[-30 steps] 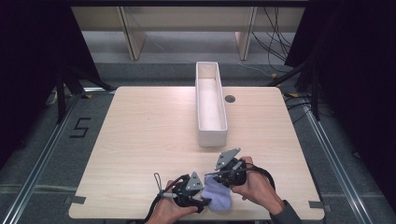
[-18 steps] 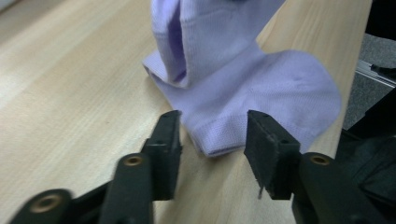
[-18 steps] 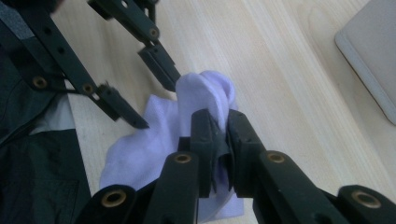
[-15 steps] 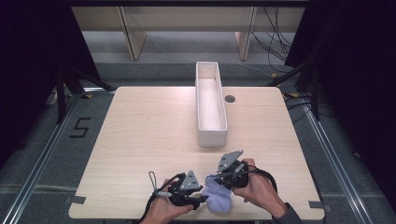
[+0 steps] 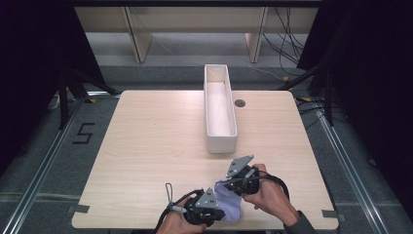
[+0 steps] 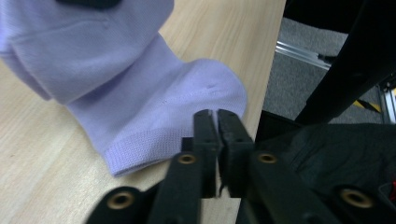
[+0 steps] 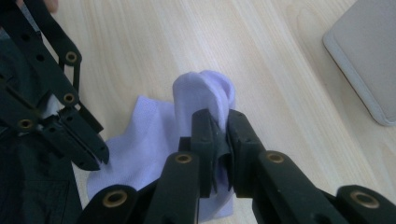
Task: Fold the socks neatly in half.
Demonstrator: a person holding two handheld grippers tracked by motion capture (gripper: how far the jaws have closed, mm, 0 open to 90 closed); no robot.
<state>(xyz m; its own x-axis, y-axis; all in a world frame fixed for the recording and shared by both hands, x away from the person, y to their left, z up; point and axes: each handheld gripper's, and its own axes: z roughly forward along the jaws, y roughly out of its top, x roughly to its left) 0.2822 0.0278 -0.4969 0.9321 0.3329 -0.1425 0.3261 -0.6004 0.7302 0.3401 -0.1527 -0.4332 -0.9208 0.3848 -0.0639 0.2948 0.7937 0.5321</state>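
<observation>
A lavender sock (image 5: 229,204) is lying at the near edge of the tabletop (image 5: 156,146), between the person's 2 hands. The right gripper (image 7: 218,122) is pinching a raised fold of the sock, its fingers clamped on the fabric. The left gripper (image 6: 216,120) has just been closing; its fingers are now sitting together at the sock's cuff edge, though whether any fabric is caught between them is unclear. A long white tray (image 5: 220,141) is standing farther back.
</observation>
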